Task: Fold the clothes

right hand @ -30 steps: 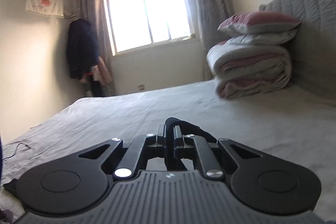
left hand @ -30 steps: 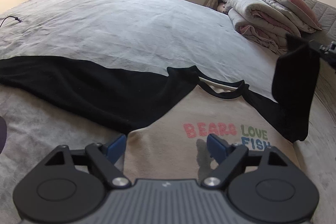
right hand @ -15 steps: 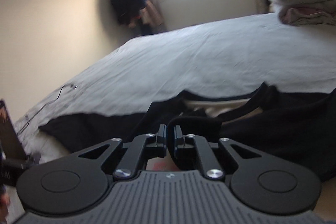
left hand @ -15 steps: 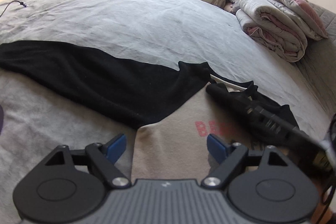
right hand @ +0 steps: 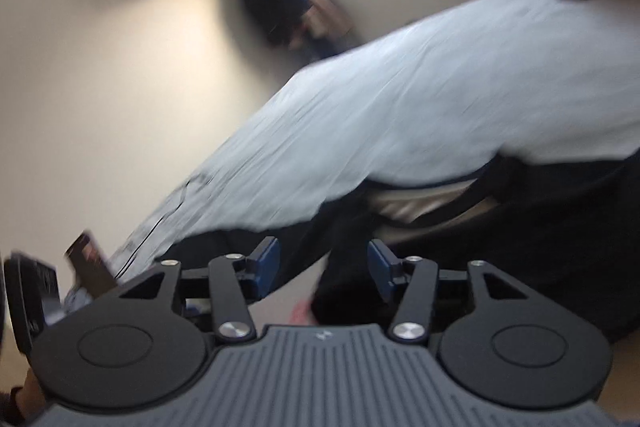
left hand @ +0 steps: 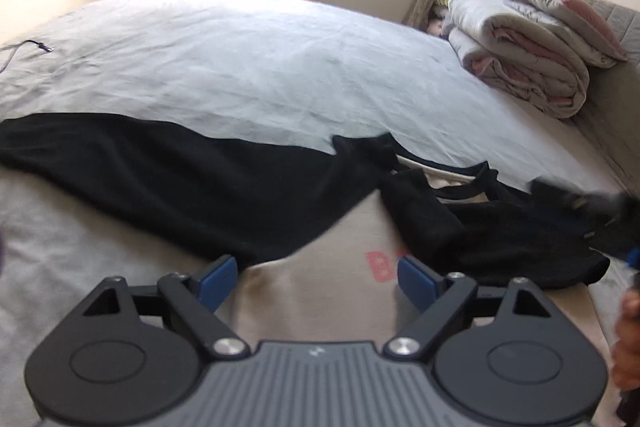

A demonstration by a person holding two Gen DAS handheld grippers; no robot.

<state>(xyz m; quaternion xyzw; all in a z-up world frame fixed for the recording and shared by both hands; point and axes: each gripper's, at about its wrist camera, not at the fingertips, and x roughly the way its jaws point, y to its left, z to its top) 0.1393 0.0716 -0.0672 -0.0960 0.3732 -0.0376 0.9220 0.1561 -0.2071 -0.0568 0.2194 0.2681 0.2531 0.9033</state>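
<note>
**Sleeve let go over the shirt's chest**

Lying flat on the grey bed [left hand: 280, 75], the shirt [left hand: 320, 291] shows a beige chest with red print and black sleeves. One sleeve [left hand: 140, 167] stretches straight out to the left across the sheet. The other sleeve [left hand: 480, 239] is folded in over the chest, bunched just below the black-trimmed collar [left hand: 440, 179] and covering most of the print.

The left gripper [left hand: 316, 279] hangs over the lower chest of the shirt, its blue pads [left hand: 218, 277] set wide with only beige cloth seen between them; nothing is pinched.

The right gripper [right hand: 322, 267] is tilted and blurred, low beside the folded sleeve [right hand: 348, 291]. Its jaws have just been opening and now stand about half apart. Black cloth shows in the gap, yet the pads [right hand: 266, 261] do not press on it. In the left wrist view this gripper appears only as a dark blur at the right edge [left hand: 592, 211].

A folded quilt [left hand: 520, 67] and a pillow [left hand: 556, 3] sit at the far right of the bed, well apart from the shirt. A cable [left hand: 36, 47] lies at the far left.
</note>
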